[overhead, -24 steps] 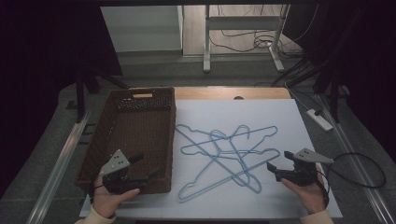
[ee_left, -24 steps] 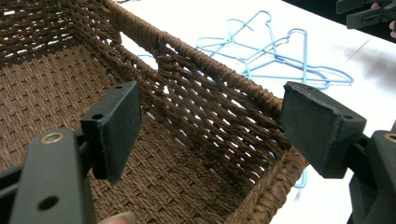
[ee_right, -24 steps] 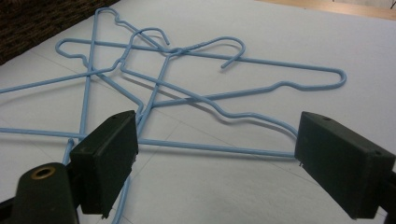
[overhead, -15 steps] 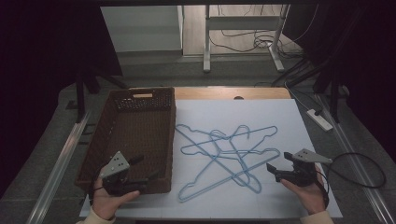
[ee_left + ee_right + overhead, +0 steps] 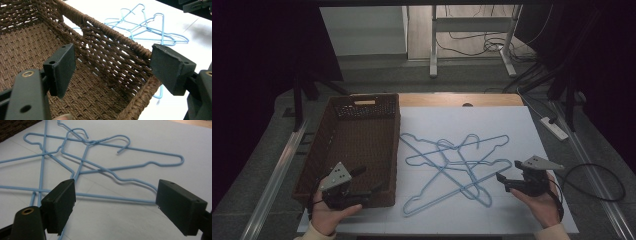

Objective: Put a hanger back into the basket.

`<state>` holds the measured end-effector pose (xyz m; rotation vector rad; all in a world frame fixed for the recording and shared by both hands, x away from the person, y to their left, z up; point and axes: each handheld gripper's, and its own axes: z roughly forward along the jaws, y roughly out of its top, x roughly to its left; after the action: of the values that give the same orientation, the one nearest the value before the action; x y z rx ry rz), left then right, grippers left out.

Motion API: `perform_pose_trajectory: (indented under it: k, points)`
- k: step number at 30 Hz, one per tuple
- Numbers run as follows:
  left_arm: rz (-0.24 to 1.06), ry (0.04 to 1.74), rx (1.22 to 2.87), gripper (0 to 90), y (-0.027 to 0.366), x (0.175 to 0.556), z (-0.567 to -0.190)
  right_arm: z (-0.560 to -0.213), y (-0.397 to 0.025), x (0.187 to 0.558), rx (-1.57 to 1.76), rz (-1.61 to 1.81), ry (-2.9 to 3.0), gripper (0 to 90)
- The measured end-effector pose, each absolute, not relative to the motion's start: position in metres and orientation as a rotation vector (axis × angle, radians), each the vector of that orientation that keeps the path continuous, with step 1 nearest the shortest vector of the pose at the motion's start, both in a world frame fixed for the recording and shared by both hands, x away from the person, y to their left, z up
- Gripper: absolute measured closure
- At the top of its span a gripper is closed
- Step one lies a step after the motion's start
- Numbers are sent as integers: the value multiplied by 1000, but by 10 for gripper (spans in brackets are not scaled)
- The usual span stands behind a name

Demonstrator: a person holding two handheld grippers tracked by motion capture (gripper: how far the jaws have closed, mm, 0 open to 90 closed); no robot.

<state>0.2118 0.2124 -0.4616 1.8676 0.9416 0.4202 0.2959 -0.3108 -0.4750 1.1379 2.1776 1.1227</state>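
As the hangers are to be gathered, the right tool is held spread beside them; the left tool, spread, straddles the basket corner.

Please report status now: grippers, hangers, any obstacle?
Left gripper open over basket corner. Right gripper open, facing hangers. Hangers tangled on white sheet. Nothing between.

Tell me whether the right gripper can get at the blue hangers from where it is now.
Probably yes. The right gripper has its jaws open and aimed at the blue hangers, which lie flat on the white sheet with nothing between them.
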Motion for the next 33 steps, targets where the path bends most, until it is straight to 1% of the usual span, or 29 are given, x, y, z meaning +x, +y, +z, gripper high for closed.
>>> perform_pose_trajectory:
  k: [5, 7, 11, 17, 18, 21, 22, 28, 33]
  points:
    - [411, 931, 1875, 222, 211, 215, -464, -467, -292, 309, 1120, 1113, 2230, 183]
    - [405, 924, 1883, 221, 209, 215, -465, -467, -279, 318, 1107, 1085, 2275, 209]
    - [423, 918, 1893, 221, 208, 214, -464, -469, -255, 337, 1119, 1037, 2344, 227]
    - [426, 921, 1885, 221, 208, 213, -462, -473, -212, 367, 1100, 942, 2451, 283]
    - [425, 922, 1885, 221, 208, 213, -462, -473, -198, 374, 1089, 925, 2481, 293]
    - [421, 921, 1888, 221, 208, 214, -463, -473, -186, 380, 1082, 901, 2508, 299]
    - [420, 921, 1888, 221, 207, 214, -463, -475, -176, 387, 1076, 903, 2535, 319]
    - [417, 922, 1889, 222, 208, 214, -463, -483, -154, 399, 1091, 879, 2601, 370]
    - [415, 921, 1893, 222, 207, 214, -464, -494, -137, 412, 1128, 824, 2646, 444]
